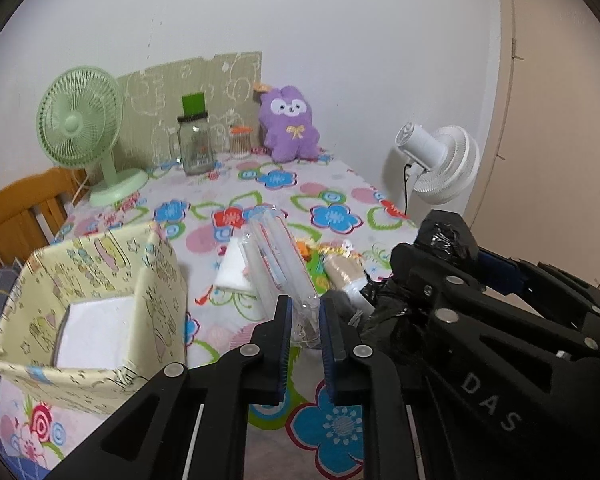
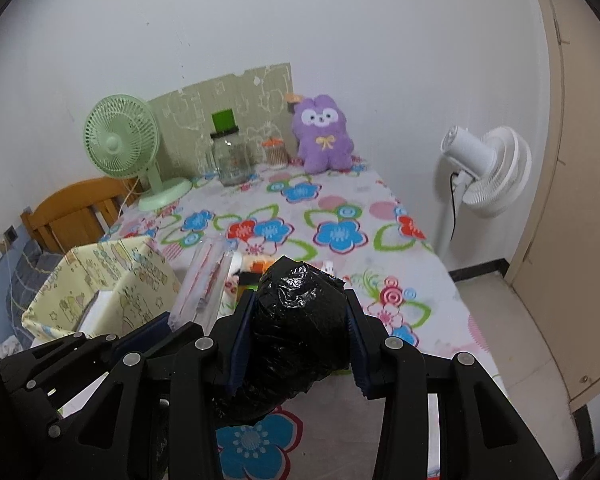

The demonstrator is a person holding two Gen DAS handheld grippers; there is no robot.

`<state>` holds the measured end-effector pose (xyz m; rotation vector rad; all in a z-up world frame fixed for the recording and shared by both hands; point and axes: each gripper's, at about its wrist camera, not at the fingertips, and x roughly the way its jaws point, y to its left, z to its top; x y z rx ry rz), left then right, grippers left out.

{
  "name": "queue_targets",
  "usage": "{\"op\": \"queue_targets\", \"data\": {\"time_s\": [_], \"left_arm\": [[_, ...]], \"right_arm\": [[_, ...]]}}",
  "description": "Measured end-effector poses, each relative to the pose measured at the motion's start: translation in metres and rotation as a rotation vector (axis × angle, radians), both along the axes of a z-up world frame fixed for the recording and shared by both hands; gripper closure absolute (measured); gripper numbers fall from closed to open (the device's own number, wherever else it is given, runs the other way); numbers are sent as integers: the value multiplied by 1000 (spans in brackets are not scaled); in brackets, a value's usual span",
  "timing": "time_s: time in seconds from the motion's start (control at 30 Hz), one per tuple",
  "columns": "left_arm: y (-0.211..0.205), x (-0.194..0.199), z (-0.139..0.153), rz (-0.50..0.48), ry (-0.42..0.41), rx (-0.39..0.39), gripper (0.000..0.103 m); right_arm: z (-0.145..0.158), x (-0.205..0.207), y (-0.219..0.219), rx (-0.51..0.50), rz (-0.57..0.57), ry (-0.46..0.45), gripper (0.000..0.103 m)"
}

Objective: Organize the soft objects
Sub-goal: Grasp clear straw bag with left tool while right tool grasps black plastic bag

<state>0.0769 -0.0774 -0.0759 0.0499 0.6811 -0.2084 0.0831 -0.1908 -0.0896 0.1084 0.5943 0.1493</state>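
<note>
My left gripper is shut on the lower end of a clear plastic packet, which sticks up and tilts away over the flowered tablecloth. My right gripper is shut on a bundle wrapped in crinkled black plastic, held above the table; the bundle also shows at the right of the left wrist view. A yellow patterned fabric box stands at the left with a white pad inside. On the cloth behind the packet lie a white pad, a beige roll and small orange and green items.
At the back of the table stand a green desk fan, a glass jar with a green lid, a small jar with an orange lid and a purple plush toy. A white floor fan stands right of the table. A wooden chair is at the left.
</note>
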Motion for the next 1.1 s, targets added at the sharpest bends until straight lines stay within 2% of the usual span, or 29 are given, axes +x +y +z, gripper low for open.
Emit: {"op": "queue_targets", "data": {"time_s": [0.2, 0.47, 1.1], "left_arm": [[1, -6, 17, -4, -36, 6, 92], [11, -3, 29, 5, -41, 2, 92], [59, 6, 44, 65, -73, 29, 92]], "right_arm": [[16, -3, 0, 3, -4, -24, 58], [31, 1, 13, -11, 23, -45, 58], [52, 22, 69, -31, 124, -71, 58]]}}
